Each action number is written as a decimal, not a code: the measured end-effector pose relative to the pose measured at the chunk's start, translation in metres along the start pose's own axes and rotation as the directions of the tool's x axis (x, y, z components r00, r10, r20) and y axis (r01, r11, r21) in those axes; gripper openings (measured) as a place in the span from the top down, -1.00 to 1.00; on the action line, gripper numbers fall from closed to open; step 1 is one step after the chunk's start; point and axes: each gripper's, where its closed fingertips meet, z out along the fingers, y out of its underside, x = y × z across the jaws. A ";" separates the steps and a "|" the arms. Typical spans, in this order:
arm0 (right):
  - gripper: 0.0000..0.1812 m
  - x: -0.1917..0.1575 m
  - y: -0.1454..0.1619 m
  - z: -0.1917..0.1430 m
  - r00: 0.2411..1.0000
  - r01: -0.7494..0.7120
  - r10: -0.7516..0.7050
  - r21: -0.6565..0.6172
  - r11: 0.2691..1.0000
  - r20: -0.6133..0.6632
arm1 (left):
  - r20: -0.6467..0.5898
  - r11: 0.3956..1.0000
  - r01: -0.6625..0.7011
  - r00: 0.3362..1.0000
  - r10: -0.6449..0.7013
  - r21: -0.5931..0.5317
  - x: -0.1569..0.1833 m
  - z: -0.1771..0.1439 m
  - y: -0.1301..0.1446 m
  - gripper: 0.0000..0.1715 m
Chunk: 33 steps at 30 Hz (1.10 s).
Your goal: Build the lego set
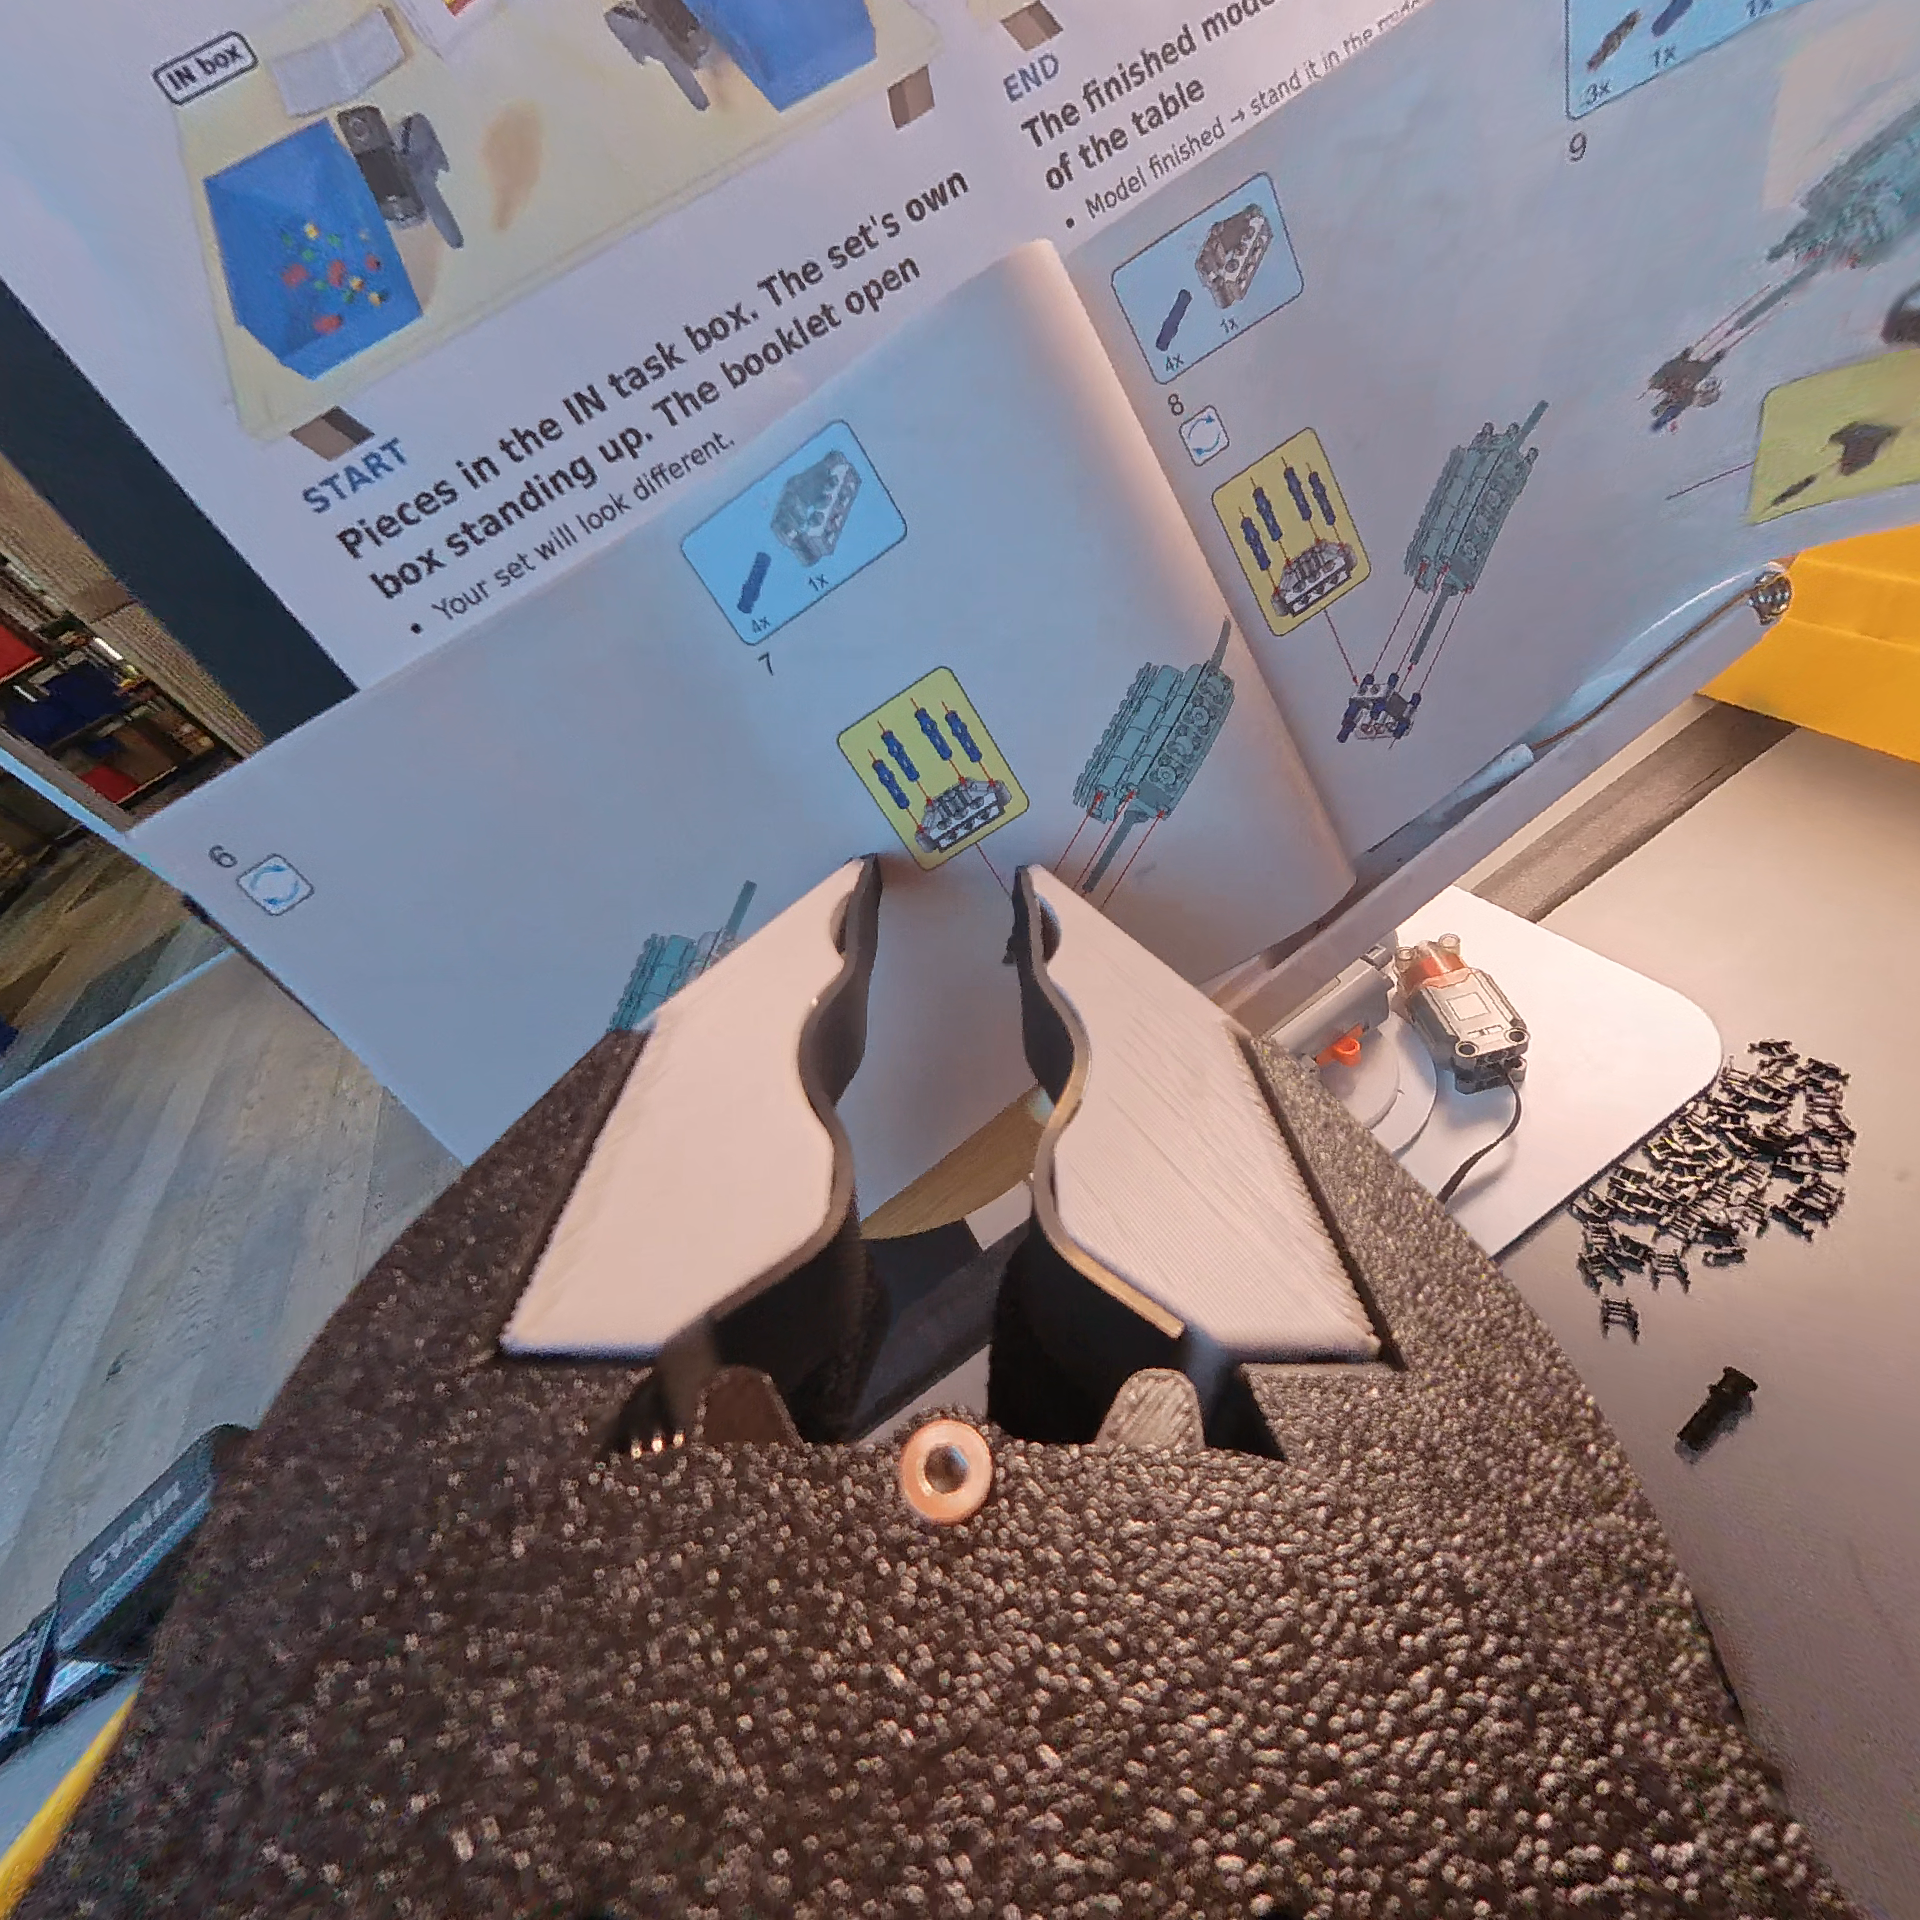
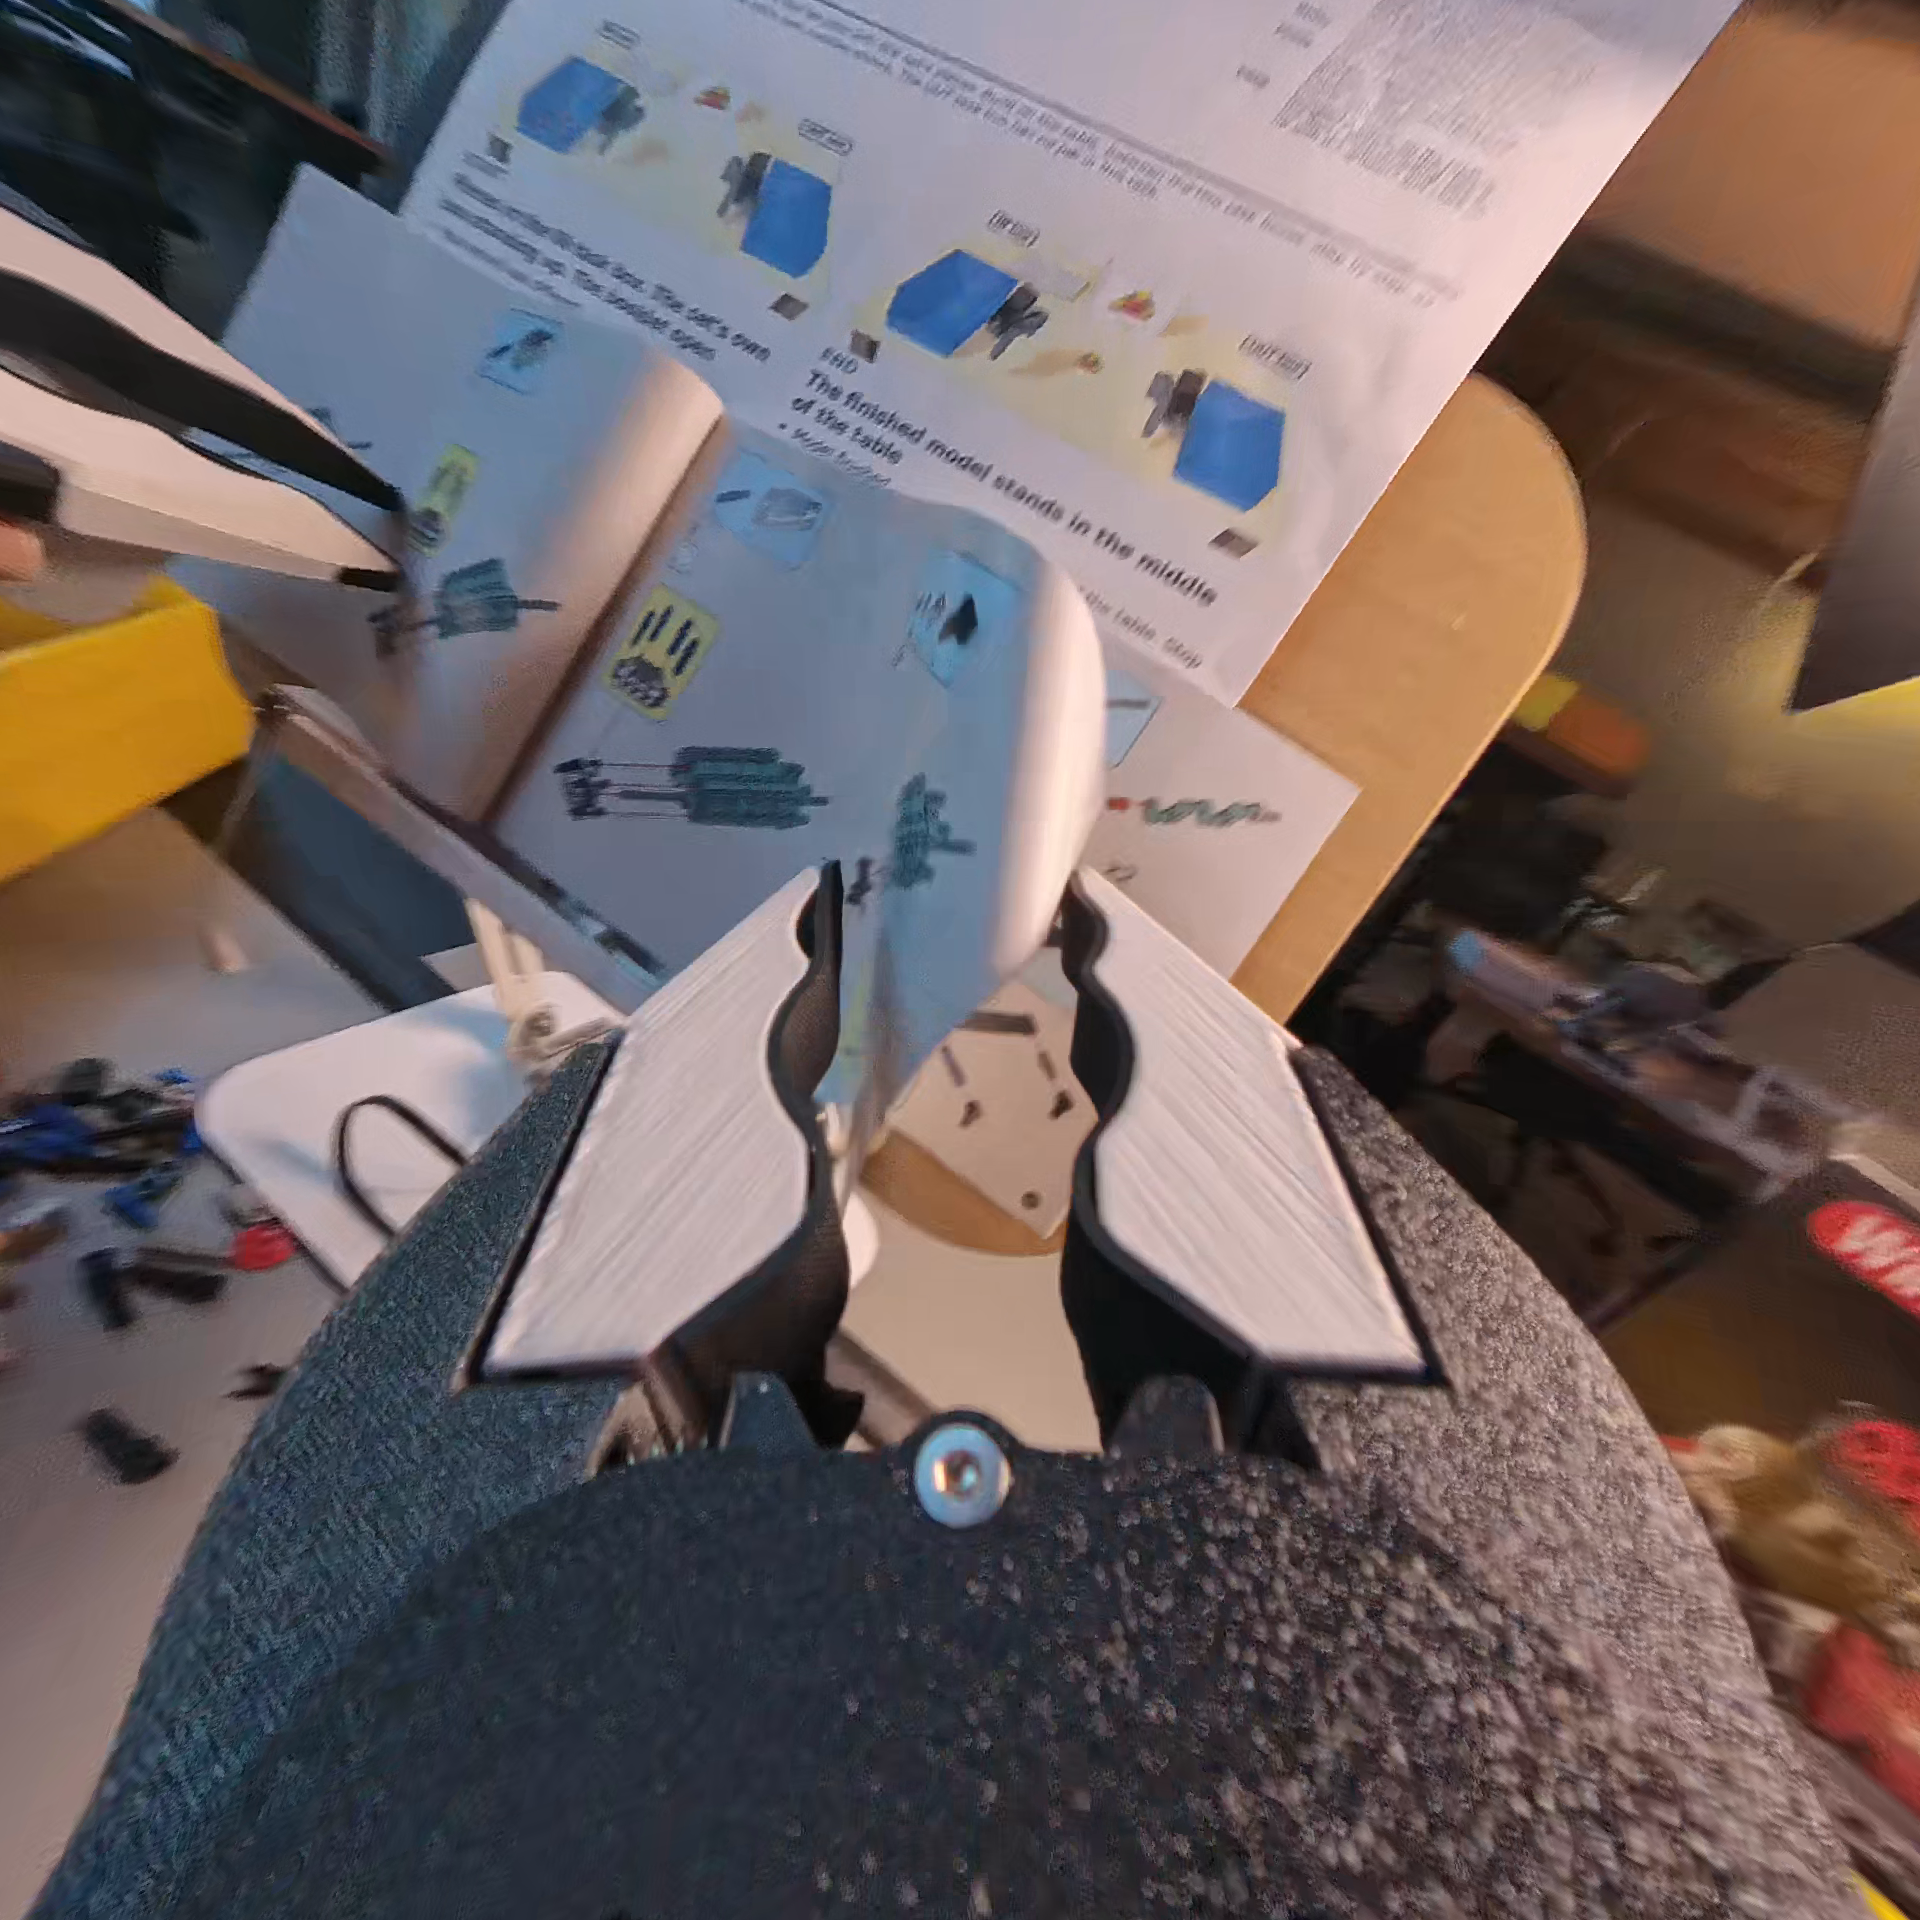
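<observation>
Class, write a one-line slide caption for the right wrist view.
Right gripper, jaws open around a curling page of the propped-up instruction booklet, with the left gripper at the opposite page.

Right wrist view smeared throughout: we cannot make out the diagrams on the curling page (image 2: 966, 748) between the right gripper (image 2: 951, 888) fingers, nor tell whether a pad touches it. Loose parts (image 2: 114, 1184) at left read only as dark and blue blurs. Red objects (image 2: 1860, 1475) at right, unidentifiable and cut by the edge.

Left wrist view: the left gripper (image 1: 940, 883) hides the lower middle of the open booklet (image 1: 582, 831). The booklet's right page blurs out at the frame edge. The black pile (image 1: 1714, 1164) is too small to sort piece by piece.
</observation>
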 end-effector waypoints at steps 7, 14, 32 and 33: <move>0.74 -0.027 0.019 -0.022 0.980 -0.149 0.148 -0.002 0.989 0.136 | -0.058 0.996 0.088 0.994 -0.088 -0.005 0.004 -0.005 -0.003 0.64; 1.00 -0.049 -0.019 -0.036 0.946 -0.218 0.190 0.081 0.973 0.262 | -0.201 0.967 0.236 0.956 -0.213 0.096 0.031 -0.037 -0.047 0.61; 1.00 -0.112 -0.047 -0.006 0.968 -0.108 0.080 0.109 0.988 0.237 | -0.738 0.746 0.665 0.516 -0.435 0.026 0.098 -0.075 -0.095 0.87; 1.00 -0.112 -0.047 -0.007 0.964 -0.122 0.092 0.110 0.986 0.249 | -0.759 0.738 0.674 0.492 -0.427 0.021 0.099 -0.076 -0.096 0.91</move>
